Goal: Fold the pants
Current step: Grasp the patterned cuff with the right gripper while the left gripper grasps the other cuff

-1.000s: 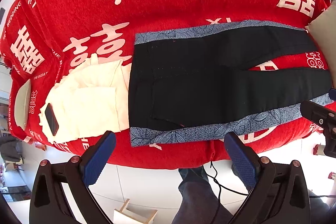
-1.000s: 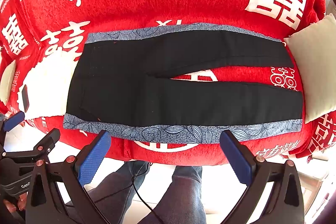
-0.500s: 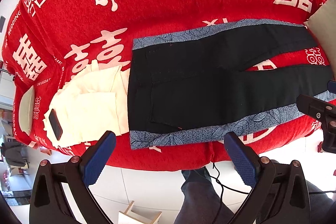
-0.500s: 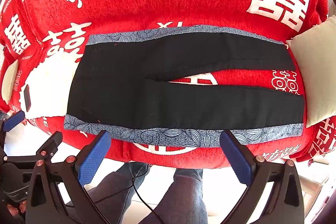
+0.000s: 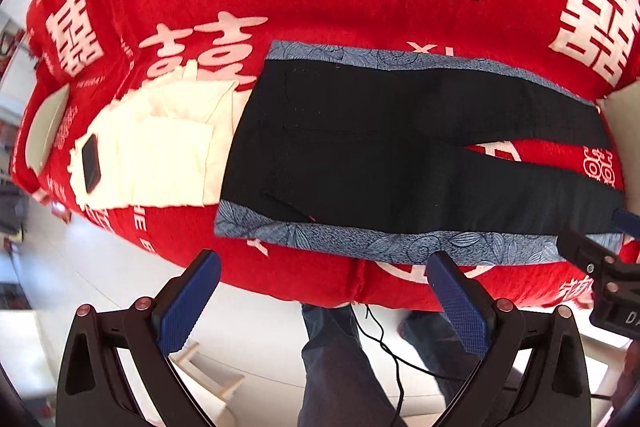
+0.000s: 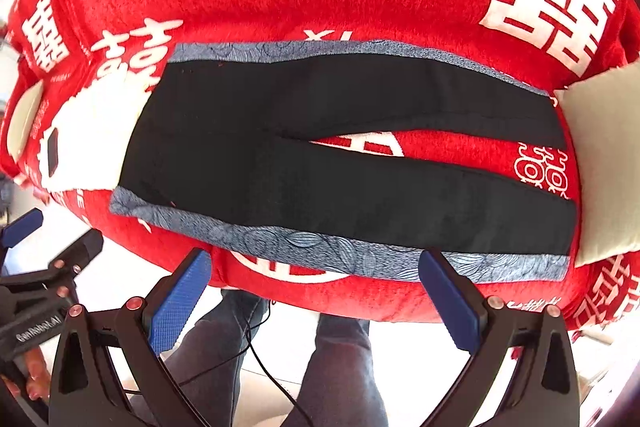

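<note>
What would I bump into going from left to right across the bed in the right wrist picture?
Pale pillow → black phone on the cream cloth → black pants → cream cushion.

Not much going on here tbh. The left gripper [image 5: 320, 301] is swinging its view a bit to the left and tilting, so the pants [image 5: 400, 155] are sliding rightward and sitting more slanted in its view than a second ago. The right gripper [image 6: 314, 301] is creeping in closer over the bed edge, so the pants [image 6: 340, 163] are looking slightly bigger.
</note>
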The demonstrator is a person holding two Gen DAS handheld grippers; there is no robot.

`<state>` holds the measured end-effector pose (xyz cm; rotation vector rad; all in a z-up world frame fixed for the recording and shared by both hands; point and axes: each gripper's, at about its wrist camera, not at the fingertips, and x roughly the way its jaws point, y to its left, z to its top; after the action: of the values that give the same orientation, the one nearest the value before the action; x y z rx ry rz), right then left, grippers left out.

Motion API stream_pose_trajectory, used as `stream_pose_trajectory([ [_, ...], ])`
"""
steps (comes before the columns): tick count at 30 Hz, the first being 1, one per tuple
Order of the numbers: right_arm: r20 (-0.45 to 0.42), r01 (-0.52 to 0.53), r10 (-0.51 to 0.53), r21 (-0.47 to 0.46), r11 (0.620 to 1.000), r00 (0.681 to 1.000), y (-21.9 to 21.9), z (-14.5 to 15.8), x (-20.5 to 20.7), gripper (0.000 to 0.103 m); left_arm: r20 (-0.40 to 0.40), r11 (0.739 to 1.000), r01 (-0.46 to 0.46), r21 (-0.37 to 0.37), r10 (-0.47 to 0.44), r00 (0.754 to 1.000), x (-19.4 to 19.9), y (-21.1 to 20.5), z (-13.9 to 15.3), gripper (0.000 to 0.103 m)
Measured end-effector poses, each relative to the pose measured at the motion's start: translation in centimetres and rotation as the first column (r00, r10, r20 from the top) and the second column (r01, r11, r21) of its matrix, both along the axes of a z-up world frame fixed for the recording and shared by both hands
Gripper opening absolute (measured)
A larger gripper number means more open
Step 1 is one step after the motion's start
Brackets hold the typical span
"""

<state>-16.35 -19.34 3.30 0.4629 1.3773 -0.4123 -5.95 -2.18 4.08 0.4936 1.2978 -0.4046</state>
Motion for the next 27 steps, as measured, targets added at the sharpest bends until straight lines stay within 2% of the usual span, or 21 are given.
stream_pose_trajectory([
  [4, -0.024, -0.007, 0.007, -0.002, 1.000, 1.000, -0.1, -0.9, -0.4, 0.103, -0.019, 1.000, -0.017, -0.010, 0.017, 1.000, -0.5, 0.3, -0.6, 0.103],
  [9, -0.034, 0.029, -0.030, -0.013, 0.999, 0.999, 0.3, -2.6, -0.4, 0.103, -0.035, 0.999, 0.035, -0.028, -0.036, 0.999, 0.5, 0.6, -2.7, 0.103],
  [11, -0.004, 0.074, -0.074, 0.018, 0.997, 0.997, 0.5, -3.4, -0.6, 0.103, -0.044, 0.998, 0.054, -0.044, -0.055, 0.998, 1.2, 1.0, -3.9, 0.103],
  [14, 0.082, 0.145, -0.158, 0.145, 0.979, 0.984, 0.6, -5.2, -1.2, 0.103, -0.059, 0.994, 0.050, -0.098, -0.056, 0.997, 2.8, 2.2, -6.4, 0.103],
  [15, 0.108, 0.171, -0.197, 0.209, 0.963, 0.974, 0.6, -6.1, -1.5, 0.103, -0.077, 0.992, 0.039, -0.119, -0.048, 0.996, 3.4, 2.7, -7.4, 0.103],
  [17, 0.155, 0.236, -0.308, 0.364, 0.901, 0.939, 0.6, -8.6, -2.5, 0.103, -0.124, 0.987, 0.005, -0.162, -0.026, 0.992, 4.5, 3.8, -9.5, 0.103],
  [18, 0.173, 0.263, -0.368, 0.440, 0.859, 0.914, 0.6, -10.3, -3.2, 0.100, -0.149, 0.982, -0.019, -0.188, -0.009, 0.989, 5.0, 4.6, -10.8, 0.103],
  [20, 0.170, 0.288, -0.426, 0.516, 0.806, 0.888, 1.1, -13.0, -3.8, 0.084, -0.206, 0.972, -0.067, -0.227, 0.020, 0.978, 5.9, 5.8, -13.3, 0.103],
  [21, 0.160, 0.298, -0.456, 0.564, 0.770, 0.875, 1.5, -15.0, -4.1, 0.072, -0.225, 0.967, -0.084, -0.241, 0.029, 0.974, 6.1, 6.2, -14.3, 0.101],
  [22, 0.155, 0.298, -0.471, 0.595, 0.746, 0.869, 1.8, -16.3, -4.3, 0.067, -0.246, 0.960, -0.105, -0.260, 0.040, 0.969, 6.4, 6.8, -15.5, 0.098],
  [24, 0.146, 0.286, -0.493, 0.661, 0.693, 0.858, 2.6, -19.3, -4.6, 0.066, -0.284, 0.948, -0.132, -0.290, 0.046, 0.958, 6.5, 7.5, -17.0, 0.095],
  [27, 0.170, 0.265, -0.511, 0.695, 0.668, 0.842, 3.7, -22.7, -5.0, 0.066, -0.318, 0.938, -0.142, -0.316, 0.036, 0.947, 6.2, 8.2, -19.0, 0.095],
])
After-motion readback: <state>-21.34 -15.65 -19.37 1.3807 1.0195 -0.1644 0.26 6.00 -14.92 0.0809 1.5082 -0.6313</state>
